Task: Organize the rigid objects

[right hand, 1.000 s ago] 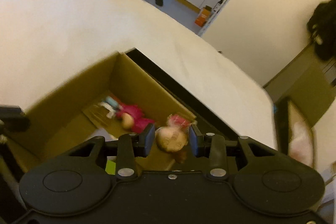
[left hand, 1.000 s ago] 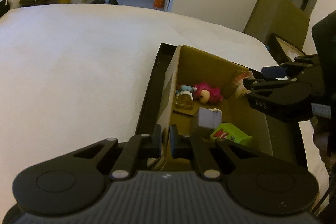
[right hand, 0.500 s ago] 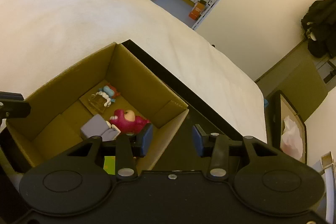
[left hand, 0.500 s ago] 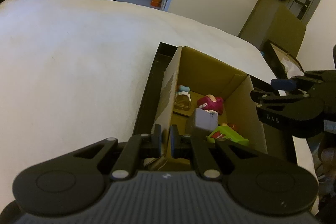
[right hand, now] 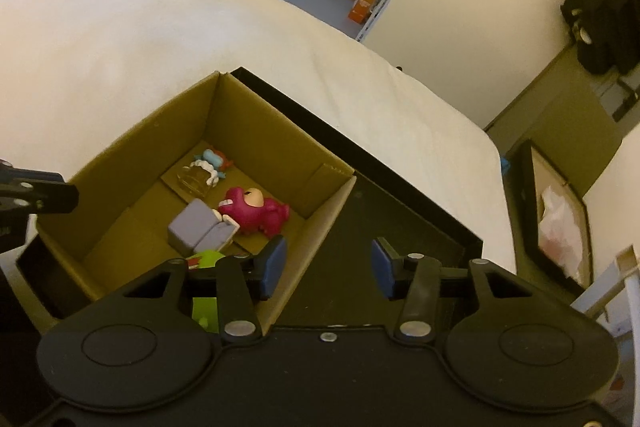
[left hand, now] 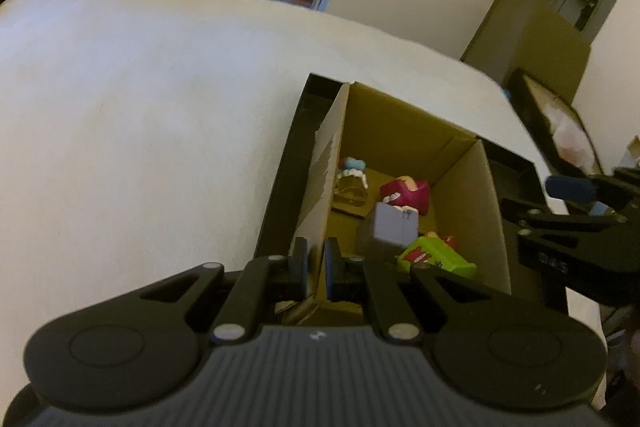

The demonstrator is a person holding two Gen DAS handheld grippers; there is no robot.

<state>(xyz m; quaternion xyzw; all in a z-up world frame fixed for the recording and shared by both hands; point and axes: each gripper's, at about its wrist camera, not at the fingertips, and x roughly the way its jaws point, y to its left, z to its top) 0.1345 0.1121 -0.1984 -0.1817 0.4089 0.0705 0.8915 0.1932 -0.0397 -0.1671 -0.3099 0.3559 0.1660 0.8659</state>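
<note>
On the white bed, a cardboard box sits inside a black tray with small toys in it.

From the left wrist view, the left gripper is pinched tight on the near wall of the box, and the right gripper shows at the right edge. From the right wrist view, the right gripper is opening and has nothing between its blue pads; it hangs over the box's right wall and the tray. This view shows the toys best: a pink toy lies on the box floor, a grey block touches it, a blue and white toy lies near the far corner. A green toy shows well only in the left view, just beside the grey block.
</note>
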